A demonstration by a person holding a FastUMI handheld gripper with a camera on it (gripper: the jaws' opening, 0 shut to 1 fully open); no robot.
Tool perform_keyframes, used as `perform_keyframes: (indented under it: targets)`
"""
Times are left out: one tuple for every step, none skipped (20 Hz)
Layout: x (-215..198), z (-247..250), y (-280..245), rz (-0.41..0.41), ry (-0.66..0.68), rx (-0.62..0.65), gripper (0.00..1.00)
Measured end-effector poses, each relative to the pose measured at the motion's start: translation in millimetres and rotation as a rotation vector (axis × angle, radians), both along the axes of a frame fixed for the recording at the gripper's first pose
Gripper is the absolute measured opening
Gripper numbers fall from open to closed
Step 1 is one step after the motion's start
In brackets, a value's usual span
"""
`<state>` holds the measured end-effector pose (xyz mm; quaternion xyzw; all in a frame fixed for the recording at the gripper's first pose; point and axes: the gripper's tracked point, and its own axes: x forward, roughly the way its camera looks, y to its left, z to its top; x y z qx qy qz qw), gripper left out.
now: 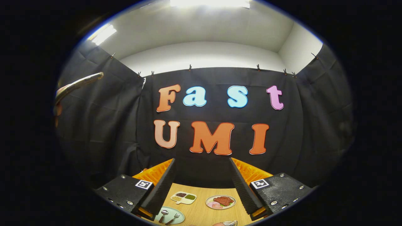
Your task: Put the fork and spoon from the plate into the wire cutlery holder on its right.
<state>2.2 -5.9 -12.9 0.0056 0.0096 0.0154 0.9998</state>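
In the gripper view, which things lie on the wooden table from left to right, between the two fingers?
Plate with spoon and fork → divided dish → plate of meat. The hand-held gripper is open, holding nothing.

The gripper (202, 185) has 2 black fingers (160, 188) with ribbed inner pads and orange ribbed backs. Each black mount carries silver screws and 1 small white square tag with a black mark.
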Motion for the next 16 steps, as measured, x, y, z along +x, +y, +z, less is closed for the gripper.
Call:
perform_keyframes:
  targets:
    - [-1, -2, -1, 0.007, 0.004, 0.002, 0.98]
    - [0, -4, -3, 0.013, 0.008, 0.003, 0.98]
    - [0, -5, -4, 0.020, 0.011, 0.001, 0.98]
    - [1, -8, -5, 0.027, 0.014, -0.003, 0.98]
    - [1, -11, -6, 0.036, 0.019, -0.004, 0.98]
    - [1, -14, -7, 0.047, 0.024, -0.005, 0.98]
    - [0, -16, -8, 0.058, 0.030, -0.006, 0.98]
    - [0, -18, -9, 0.070, 0.035, -0.007, 0.98]
    - [0, -21, -11, 0.079, 0.039, -0.008, 0.98]
    - [0, -25, -12, 0.090, 0.044, -0.007, 0.98]
    - [0, -29, -12, 0.102, 0.051, -0.004, 0.98]
    - [2, -34, -12, 0.113, 0.059, -0.001, 0.98]
    - [2, -39, -12, 0.124, 0.069, 0.003, 0.98]
    - [2, -45, -13, 0.136, 0.081, 0.008, 0.98]
    - [2, -51, -11, 0.150, 0.094, 0.013, 0.98]
    - [2, -57, -10, 0.160, 0.105, 0.018, 0.98]
